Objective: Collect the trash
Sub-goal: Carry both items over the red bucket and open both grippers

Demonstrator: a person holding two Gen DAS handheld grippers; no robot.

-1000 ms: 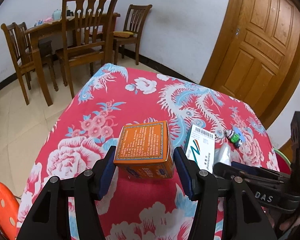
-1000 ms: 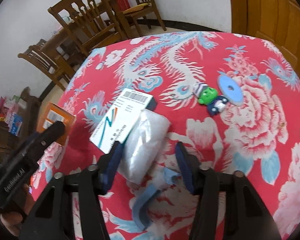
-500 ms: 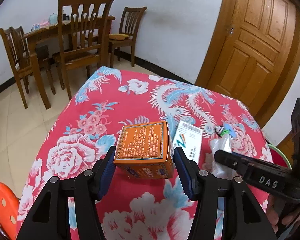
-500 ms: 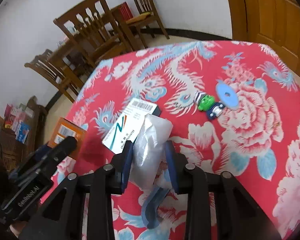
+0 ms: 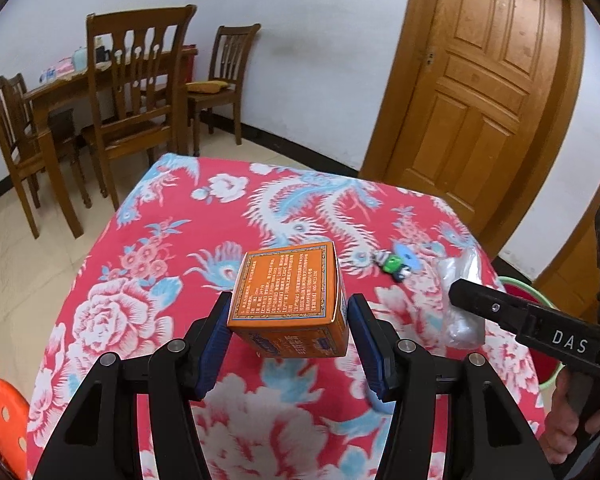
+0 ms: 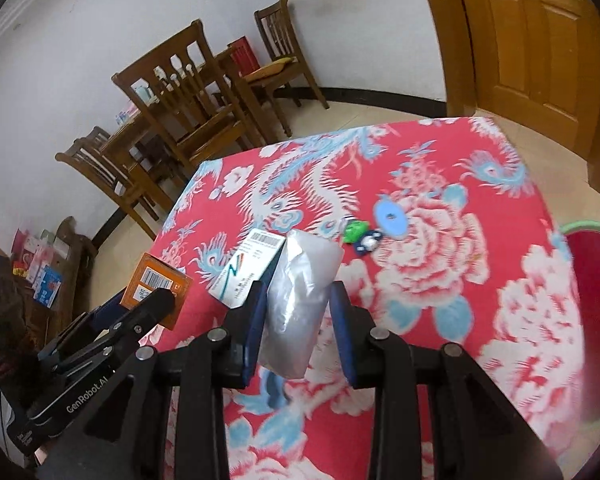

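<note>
Both loads have risen off the desk: left gripper pinching the orange box, right gripper pinching the clear plastic bag.

The red floral cloth table cover appears matt and woven. The orange printed cardboard box has a smooth, slightly glossy finish. The crumpled translucent plastic bag is shiny and wrinkled. The white printed paper card is smooth. The brown panelled wooden door shows a satin varnish.
</note>
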